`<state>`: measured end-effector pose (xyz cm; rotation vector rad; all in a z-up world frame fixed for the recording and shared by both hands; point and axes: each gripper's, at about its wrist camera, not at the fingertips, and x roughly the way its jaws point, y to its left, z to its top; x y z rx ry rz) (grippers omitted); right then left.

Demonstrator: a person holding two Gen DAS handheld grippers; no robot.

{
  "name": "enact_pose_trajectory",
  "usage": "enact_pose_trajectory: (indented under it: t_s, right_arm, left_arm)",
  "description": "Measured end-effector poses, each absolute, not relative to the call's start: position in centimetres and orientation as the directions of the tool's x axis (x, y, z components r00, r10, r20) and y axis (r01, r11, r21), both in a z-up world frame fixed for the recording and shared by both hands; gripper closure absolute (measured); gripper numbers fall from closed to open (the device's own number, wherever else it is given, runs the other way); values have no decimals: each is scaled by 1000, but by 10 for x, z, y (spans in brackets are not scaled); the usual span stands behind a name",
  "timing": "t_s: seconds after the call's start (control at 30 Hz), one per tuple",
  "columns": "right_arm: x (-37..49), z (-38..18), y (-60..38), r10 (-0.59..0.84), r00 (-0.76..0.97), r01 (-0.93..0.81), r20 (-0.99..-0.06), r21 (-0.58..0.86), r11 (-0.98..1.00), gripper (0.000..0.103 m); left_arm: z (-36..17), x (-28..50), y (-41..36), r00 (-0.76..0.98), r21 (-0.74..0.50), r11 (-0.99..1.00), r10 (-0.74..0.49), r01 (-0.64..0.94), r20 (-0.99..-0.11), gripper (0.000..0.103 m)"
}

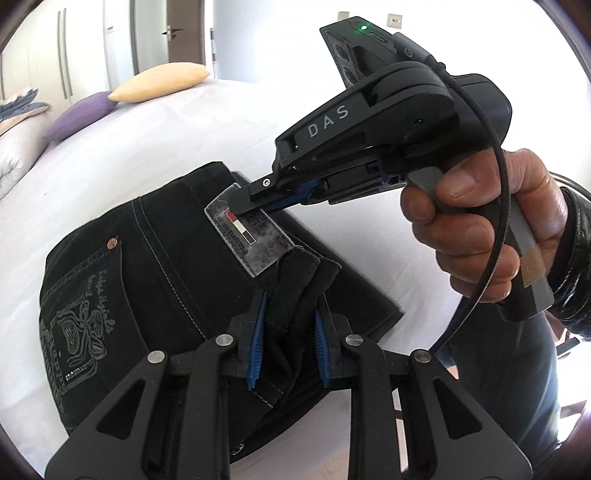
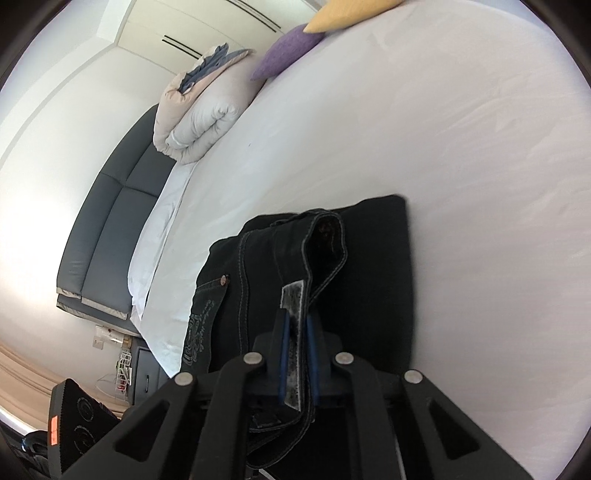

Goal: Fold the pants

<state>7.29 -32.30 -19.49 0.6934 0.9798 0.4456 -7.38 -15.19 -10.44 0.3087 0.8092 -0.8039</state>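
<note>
So the bed (image 2: 461,129) has a plain white sheet. Black pants (image 2: 373,266) sit folded around 6 o'clock, rolled duvet (image 2: 199,122) up at 11, purple pillow (image 2: 288,55) and yellow pillow (image 2: 347,14) toward 12

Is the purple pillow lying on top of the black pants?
No, the purple pillow lies far up the bed, apart from the black pants.

Black pants (image 1: 155,266), folded into a compact stack with grey waistband patch (image 1: 247,236) uppermost, lie on the white bed (image 1: 166,140).
</note>
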Motion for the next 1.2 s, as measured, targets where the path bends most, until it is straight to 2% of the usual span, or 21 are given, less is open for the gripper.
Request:
enact_pose_trajectory:
  t_s: [0.4, 0.63, 0.77, 0.83, 0.97, 1.07, 1.2]
  right_arm:
    - [69, -207, -352, 613, 521, 25, -594, 729, 684, 93]
    - [70, -234, -359, 637, 519, 59, -570, 767, 638, 92]
    - [68, -236, -361, 637, 530, 55, -560, 772, 633, 89]
    - [65, -233, -361, 625, 535, 59, -568, 763, 644, 81]
    - [53, -223, -369, 590, 555, 78, -586, 743, 665, 75]
    - [41, -207, -375, 584, 593, 63, -555, 754, 653, 75]
    - [39, -193, -356, 628, 581, -9, -518, 767, 641, 75]
  left_arm:
    - [-107, -78, -193, 386, -30, 626, -517, 779, -764, 81]
    - [-123, -70, -200, 349, -95, 643, -527, 760, -775, 78]
    - [-116, -65, -183, 298, -185, 644, -565, 743, -769, 76]
    - [-107, -66, -167, 298, -220, 648, -589, 729, -751, 76]
    - [-95, -58, -127, 317, -286, 677, -620, 678, -717, 76]
    - [-87, -30, -92, 380, -312, 737, -605, 599, -700, 76]
    - [-96, 12, -75, 417, -290, 786, -556, 547, -719, 76]
